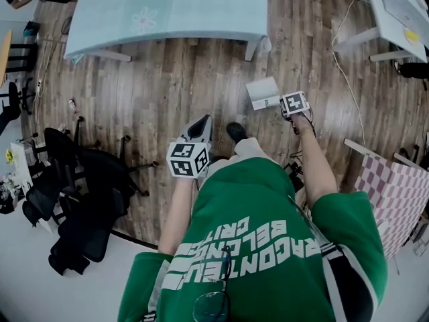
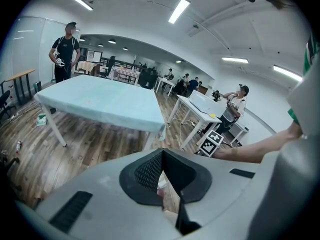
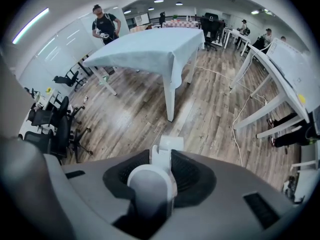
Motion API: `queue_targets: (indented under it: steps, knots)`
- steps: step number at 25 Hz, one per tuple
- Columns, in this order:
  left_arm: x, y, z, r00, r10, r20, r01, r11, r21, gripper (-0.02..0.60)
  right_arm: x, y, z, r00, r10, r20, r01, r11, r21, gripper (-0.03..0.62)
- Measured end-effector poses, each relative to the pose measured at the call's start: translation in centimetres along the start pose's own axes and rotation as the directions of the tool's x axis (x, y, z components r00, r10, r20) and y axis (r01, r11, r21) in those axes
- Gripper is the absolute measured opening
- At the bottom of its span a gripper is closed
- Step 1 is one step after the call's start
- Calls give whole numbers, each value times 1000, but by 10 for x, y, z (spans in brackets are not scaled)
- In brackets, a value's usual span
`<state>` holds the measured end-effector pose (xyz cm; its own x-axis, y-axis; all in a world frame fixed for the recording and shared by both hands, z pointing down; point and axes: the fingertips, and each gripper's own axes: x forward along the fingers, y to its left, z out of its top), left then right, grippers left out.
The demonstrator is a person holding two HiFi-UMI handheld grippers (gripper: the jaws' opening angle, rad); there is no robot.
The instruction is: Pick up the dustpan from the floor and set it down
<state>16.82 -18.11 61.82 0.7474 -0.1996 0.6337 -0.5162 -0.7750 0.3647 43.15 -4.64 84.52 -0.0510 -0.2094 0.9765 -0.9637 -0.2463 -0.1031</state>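
Note:
The white dustpan is low over the wooden floor in front of me; I cannot tell whether it touches the boards. My right gripper points steeply down beside it and is shut on the dustpan's pale handle, which fills the gap between the dark pads. A bit of the dustpan's body shows beyond the jaws. My left gripper hangs nearer my body, left of my black shoe. In its own view the left gripper has its pads meeting at the tips with nothing between them.
A table under a light blue cloth stands ahead, and a white desk at the far right with a cable trailing on the floor. Black office chairs crowd the left. A pink checked cloth lies at the right.

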Motion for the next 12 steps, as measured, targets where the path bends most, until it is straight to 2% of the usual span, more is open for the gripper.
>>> queue_targets:
  steps: [2, 5, 9, 12]
  knots:
    - [-3, 3, 2, 1000, -4, 2, 4, 1000, 4, -6, -1, 3, -4, 1000, 24, 2, -24, 999, 22, 155]
    - [-10, 7, 1, 1000, -13, 9, 13, 1000, 11, -6, -10, 1, -7, 999, 7, 31, -8, 999, 39, 198]
    - [-21, 13, -1, 999, -39, 23, 39, 999, 17, -6, -46, 1, 1, 991, -34, 126, 23, 996, 89, 202]
    - [-34, 13, -2, 997, -66, 36, 65, 998, 20, -6, -85, 8, 3, 975, -65, 213, 35, 989, 142, 202]
